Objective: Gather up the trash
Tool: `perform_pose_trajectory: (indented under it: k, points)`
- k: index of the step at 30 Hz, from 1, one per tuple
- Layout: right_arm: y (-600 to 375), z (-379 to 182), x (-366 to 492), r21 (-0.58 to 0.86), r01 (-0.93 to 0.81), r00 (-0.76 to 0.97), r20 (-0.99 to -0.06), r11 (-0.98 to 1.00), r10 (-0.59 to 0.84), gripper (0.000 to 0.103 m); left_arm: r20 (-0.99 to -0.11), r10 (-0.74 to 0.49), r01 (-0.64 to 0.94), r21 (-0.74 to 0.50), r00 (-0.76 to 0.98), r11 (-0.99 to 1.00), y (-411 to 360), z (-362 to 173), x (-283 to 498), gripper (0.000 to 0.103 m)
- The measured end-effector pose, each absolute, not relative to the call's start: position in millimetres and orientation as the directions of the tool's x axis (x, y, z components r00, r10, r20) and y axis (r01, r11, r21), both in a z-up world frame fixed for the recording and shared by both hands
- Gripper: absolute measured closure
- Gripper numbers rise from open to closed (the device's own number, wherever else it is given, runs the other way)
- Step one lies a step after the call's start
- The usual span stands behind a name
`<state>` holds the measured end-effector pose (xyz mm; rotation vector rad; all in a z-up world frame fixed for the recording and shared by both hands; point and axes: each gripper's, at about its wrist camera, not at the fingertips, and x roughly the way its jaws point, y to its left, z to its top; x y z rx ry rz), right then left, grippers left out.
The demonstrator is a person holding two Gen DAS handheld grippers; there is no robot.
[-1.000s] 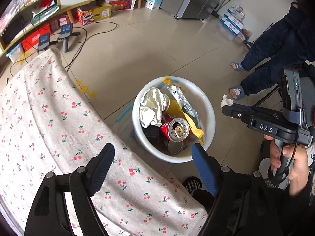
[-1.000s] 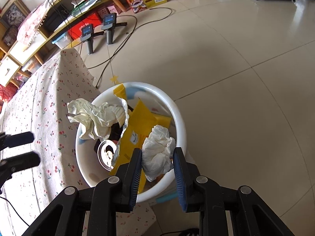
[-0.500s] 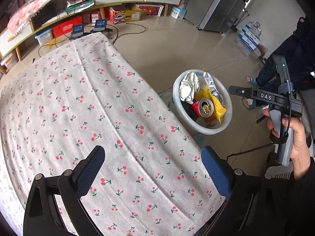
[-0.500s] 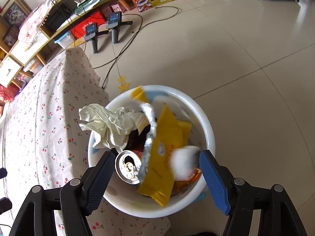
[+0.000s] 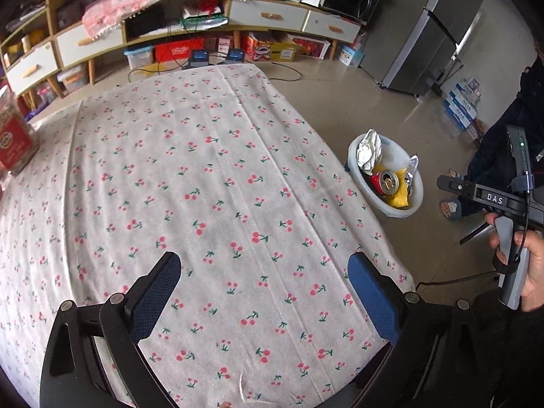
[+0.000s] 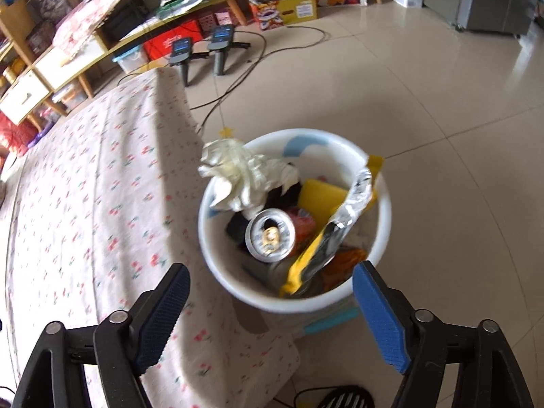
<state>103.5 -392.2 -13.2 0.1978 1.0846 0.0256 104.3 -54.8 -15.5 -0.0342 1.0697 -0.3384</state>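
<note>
A white trash bin stands on the floor beside the table's edge; it also shows in the left wrist view. It holds crumpled white paper, a red can, yellow wrappers and a foil wrapper. My right gripper is open and empty above the bin's near rim. My left gripper is open and empty above the cherry-print tablecloth. The right gripper also shows in the left wrist view, held in a hand.
A red box stands at the table's far left. Shelves with drawers and boxes line the back wall. Two devices on stands with cables are on the floor. A fridge and a seated person are at the right.
My right gripper opened and dropped the crumpled white tissue into the bin, then drew back. My left gripper pulled back from the bin over the table.
</note>
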Motion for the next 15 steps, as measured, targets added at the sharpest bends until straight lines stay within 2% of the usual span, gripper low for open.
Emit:
perform_pose_trajectory:
  k: [3,10,15]
  points:
    - [-363.6,-9.3,84.3,0.176,0.029,0.484,-0.864,0.984,0.14,0.01,-0.851,-0.25,0.2,-0.174,0.463,0.964,-38.4,-15.3,88.1,0.003]
    - [-305.1,-23.5,39.4,0.178,-0.037,0.493,-0.853,0.983,0.173,0.006,-0.843,-0.215,0.067,-0.209,0.492,0.976,-9.4,-25.1,50.6,0.003]
    - [-274.8,-43.0,21.7,0.129,-0.075,0.471,-0.869,0.989,0.149,0.006,-0.866,-0.159,0.004,-0.179,0.474,0.984,2.8,-42.6,31.1,0.003]
